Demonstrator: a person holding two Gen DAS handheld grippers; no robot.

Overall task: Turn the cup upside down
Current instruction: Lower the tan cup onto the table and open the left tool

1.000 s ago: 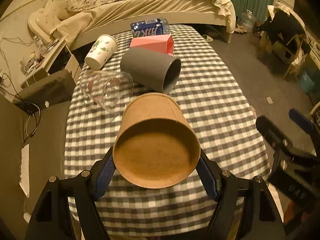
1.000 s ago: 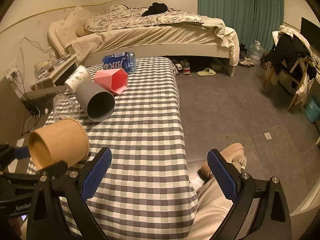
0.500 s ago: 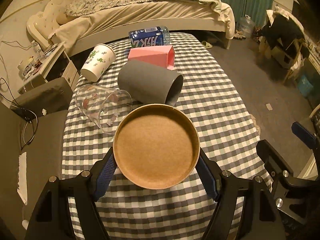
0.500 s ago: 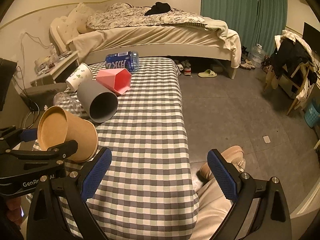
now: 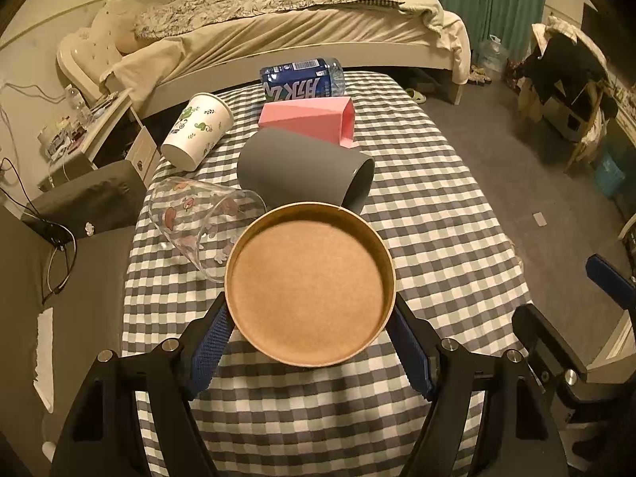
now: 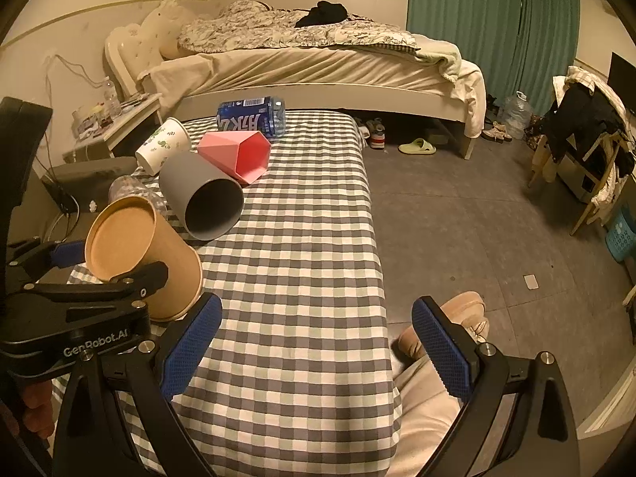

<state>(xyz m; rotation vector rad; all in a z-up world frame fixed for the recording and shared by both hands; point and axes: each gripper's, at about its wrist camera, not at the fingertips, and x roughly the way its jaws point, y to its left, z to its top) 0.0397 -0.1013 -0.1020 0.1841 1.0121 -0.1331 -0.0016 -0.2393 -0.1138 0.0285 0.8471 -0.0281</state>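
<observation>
Tongs on the left [image 5: 310, 338] clench the brown paper cup [image 5: 310, 286] between their blue-padded fingers [image 5: 206, 348], holding it tilted with its recessed base turned up toward the camera; in the right wrist view the cup [image 6: 143, 254] leans with its wider rim toward the cloth, but whether that rim touches the cloth cannot be told. Beneath it stretches the counter covered in grey-and-white checked cloth [image 5: 437, 238], standing in a dim, warm-lit bedroom. Beyond the cup's far side runs a bed with cream sheets and a patterned quilt [image 6: 318, 51], with green curtains [image 6: 489, 24] to the right of the bed and a grey floor [image 6: 477, 218] beside the counter.

Five other vessels lie on their sides beyond the brown cup: one clear glass tumbler with small pink prints [image 5: 198, 226] just to its left, one grey cylindrical cup [image 5: 302, 171] just behind it, one pink faceted cup [image 5: 314, 119] behind the grey one, one white paper cup with green leaf prints [image 5: 196, 131] left of the pink one, and one blue-labelled plastic water bottle [image 5: 302, 81] farthest away, nearest the bed.

Right tongs [image 6: 314, 346] hang spread wide and grasp nothing, above the checked cloth to the right of the brown cup.
</observation>
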